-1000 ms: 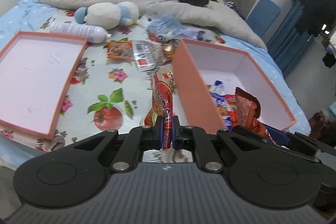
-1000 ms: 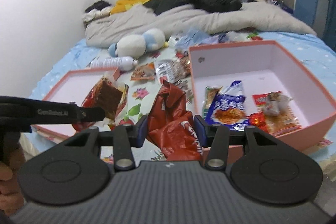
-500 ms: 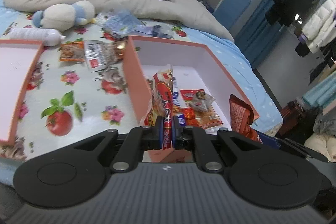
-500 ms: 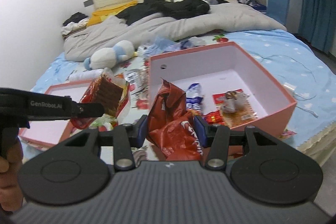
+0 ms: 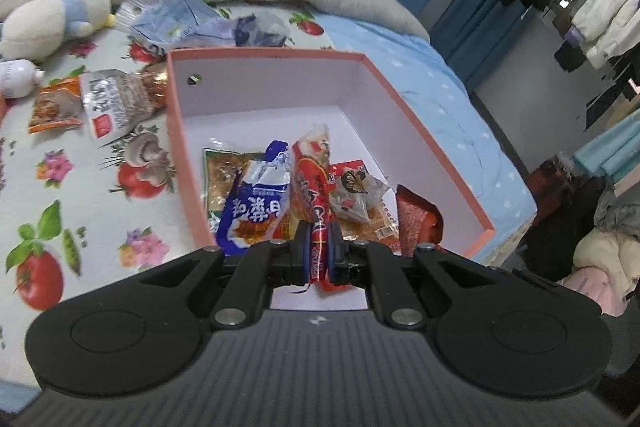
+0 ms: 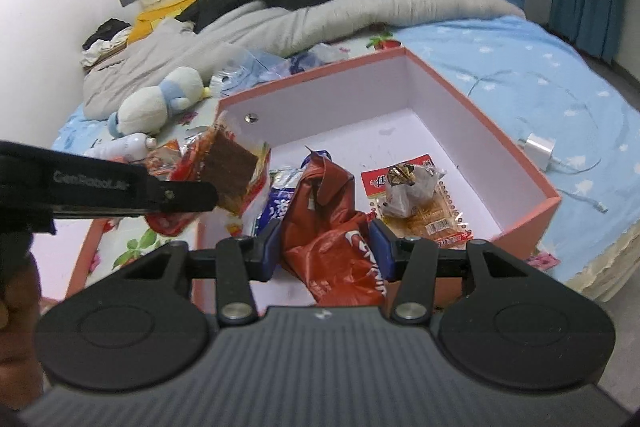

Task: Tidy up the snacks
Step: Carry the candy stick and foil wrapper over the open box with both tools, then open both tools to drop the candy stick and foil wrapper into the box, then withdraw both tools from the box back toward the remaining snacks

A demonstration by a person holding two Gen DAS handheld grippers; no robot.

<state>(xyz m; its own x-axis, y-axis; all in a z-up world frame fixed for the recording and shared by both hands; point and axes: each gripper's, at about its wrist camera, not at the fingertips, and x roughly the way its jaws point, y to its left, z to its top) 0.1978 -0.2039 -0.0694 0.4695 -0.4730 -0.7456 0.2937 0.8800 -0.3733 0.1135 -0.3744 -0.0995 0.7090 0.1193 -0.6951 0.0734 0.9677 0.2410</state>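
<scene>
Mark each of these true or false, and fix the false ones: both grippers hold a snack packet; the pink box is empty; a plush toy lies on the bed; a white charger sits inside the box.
1. Both grippers hold a snack packet. True: the left gripper is shut on a red snack packet, and the right gripper clamps a crumpled dark red packet.
2. The pink box is empty. False: it already holds several packets, among them a blue and white packet.
3. A plush toy lies on the bed. True.
4. A white charger sits inside the box. False: it lies on the blue sheet, outside the box.
</scene>
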